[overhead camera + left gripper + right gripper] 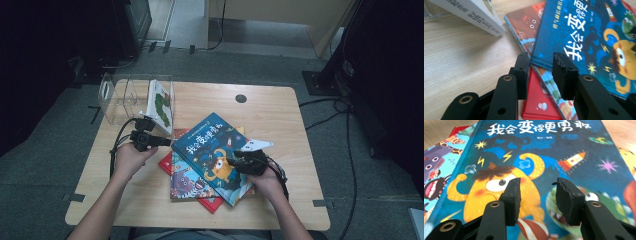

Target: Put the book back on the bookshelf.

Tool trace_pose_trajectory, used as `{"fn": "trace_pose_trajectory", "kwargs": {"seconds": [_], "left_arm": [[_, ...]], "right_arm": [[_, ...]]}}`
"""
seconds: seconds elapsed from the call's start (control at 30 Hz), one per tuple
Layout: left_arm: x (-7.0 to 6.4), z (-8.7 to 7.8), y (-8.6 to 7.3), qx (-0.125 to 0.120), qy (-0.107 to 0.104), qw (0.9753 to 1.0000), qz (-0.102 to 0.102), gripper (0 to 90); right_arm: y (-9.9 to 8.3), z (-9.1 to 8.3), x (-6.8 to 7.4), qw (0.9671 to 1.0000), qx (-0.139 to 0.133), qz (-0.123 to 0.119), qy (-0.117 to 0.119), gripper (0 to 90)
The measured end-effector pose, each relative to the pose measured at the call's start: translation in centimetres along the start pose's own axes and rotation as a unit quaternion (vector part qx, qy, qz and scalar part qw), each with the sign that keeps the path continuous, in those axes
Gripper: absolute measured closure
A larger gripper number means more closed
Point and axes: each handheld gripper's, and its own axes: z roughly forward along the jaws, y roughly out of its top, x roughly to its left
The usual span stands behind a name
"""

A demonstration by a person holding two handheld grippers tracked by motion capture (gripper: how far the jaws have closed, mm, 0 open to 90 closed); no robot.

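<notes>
Left gripper (540, 75): jaws apart, at the near corner of the blue picture book (596, 37); corner edge lies just ahead of the gap, between the two tips, not clamped.
Right gripper (537, 200): jaws apart, poised over the blue picture book's cover; contact with the cover cannot be told.
Blue picture book: topmost of the stack, lying askew; yellow monster art straight ahead of the right jaws, white title characters beyond them.
Light-blue monster book (549, 85): under the blue picture book, its edge passing beneath the left jaws' gap; off to the left of the right jaws.
Red book (537, 105): lowest visible in the stack, directly below the left jaws.
White book (477, 15): leaning, ahead and to the left of the left jaws, well apart from them.
Clear acrylic rack (117, 95): holds the white book, beyond the left gripper.
Wooden table (461, 57): bare grain to the left of the left jaws.
</notes>
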Motion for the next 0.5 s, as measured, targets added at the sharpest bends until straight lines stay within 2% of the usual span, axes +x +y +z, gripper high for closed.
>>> {"fn": "trace_pose_trajectory", "kwargs": {"seconds": [0.13,0.23,0.37,0.5], "left_arm": [[0.1,0.5,-0.2,-0.007,0.001,0.9998,0.016,70.3],[0.1,0.7,-0.3,-0.012,0.003,0.9996,0.027,72.5],[0.5,0.8,-0.5,-0.026,-0.017,0.9994,0.013,75.4],[0.9,1.3,-0.6,-0.021,-0.011,0.9997,0.012,78.5]], "right_arm": [[-0.5,-0.6,-0.3,1.0,-0.001,0.005,-0.007,58.0],[-1.0,-1.3,-0.8,0.9998,-0.001,0.018,-0.011,60.0],[-1.6,-1.8,-1.5,0.9993,-0.007,0.03,-0.022,62.7],[-2.0,-2.4,-1.8,0.9989,-0.007,0.036,-0.028,68.0]]}}
